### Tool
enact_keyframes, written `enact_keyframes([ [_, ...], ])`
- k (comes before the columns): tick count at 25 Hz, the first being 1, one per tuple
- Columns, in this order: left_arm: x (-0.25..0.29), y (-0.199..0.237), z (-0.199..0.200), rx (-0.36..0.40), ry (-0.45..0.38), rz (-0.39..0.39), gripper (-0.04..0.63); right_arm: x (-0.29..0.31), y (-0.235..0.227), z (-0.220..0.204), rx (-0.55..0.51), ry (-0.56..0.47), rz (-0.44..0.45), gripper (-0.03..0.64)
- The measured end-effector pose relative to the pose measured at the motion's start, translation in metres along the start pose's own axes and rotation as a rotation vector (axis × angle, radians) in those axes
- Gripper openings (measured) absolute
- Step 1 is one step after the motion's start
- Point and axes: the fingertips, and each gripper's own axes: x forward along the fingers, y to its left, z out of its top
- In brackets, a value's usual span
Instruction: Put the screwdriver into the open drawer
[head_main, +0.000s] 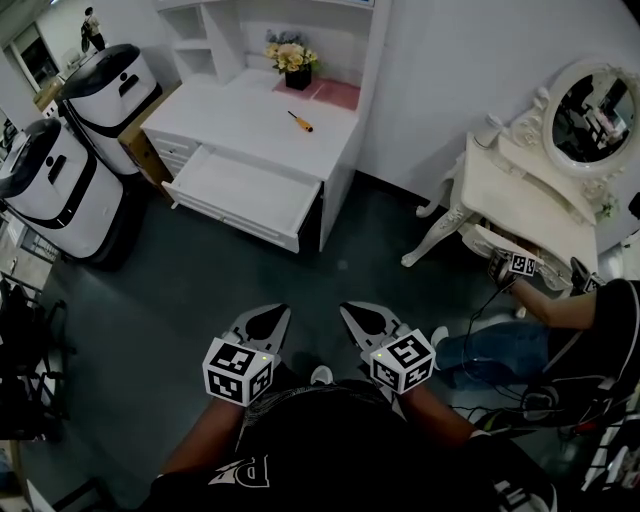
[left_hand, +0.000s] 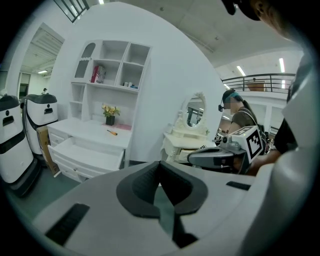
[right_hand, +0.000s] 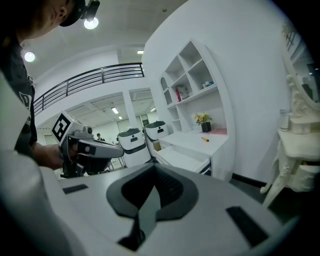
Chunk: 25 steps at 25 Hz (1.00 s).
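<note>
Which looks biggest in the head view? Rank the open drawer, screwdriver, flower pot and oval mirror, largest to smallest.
1. open drawer
2. oval mirror, though it sits at the view's warped edge, so its size is less sure
3. flower pot, counted with its flowers
4. screwdriver, clearly smallest

White tabletop (head_main: 245, 115) and drawer (head_main: 240, 188); orange-handled screwdriver (head_main: 300, 121); yellow flowers (head_main: 290, 55); pink mat (head_main: 335, 92); dark grey floor (head_main: 150, 320); black-and-white markers on left claw (head_main: 282, 312) and right claw (head_main: 348, 310).

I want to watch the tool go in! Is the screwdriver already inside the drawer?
No, the screwdriver lies on the white desk top, behind the open drawer.
</note>
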Motion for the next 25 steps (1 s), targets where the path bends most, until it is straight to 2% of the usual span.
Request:
enact_keyframes([
  [9, 0.014, 0.014, -0.001, -0.006, 0.023, 0.013, 0.015, 0.014, -0.014, -0.004, 0.007, 0.023, 0.001, 0.009],
  [18, 0.026, 0.052, 0.023, -0.037, -0.022, 0.027, 0.015, 0.044, -0.024, 0.011, -0.002, 0.013, -0.004, 0.009],
  [25, 0.043, 0.088, 0.021, -0.062, 0.010, 0.022, 0.015, 0.082, -0.040, 0.016, 0.019, 0.047, -0.018, 0.009],
])
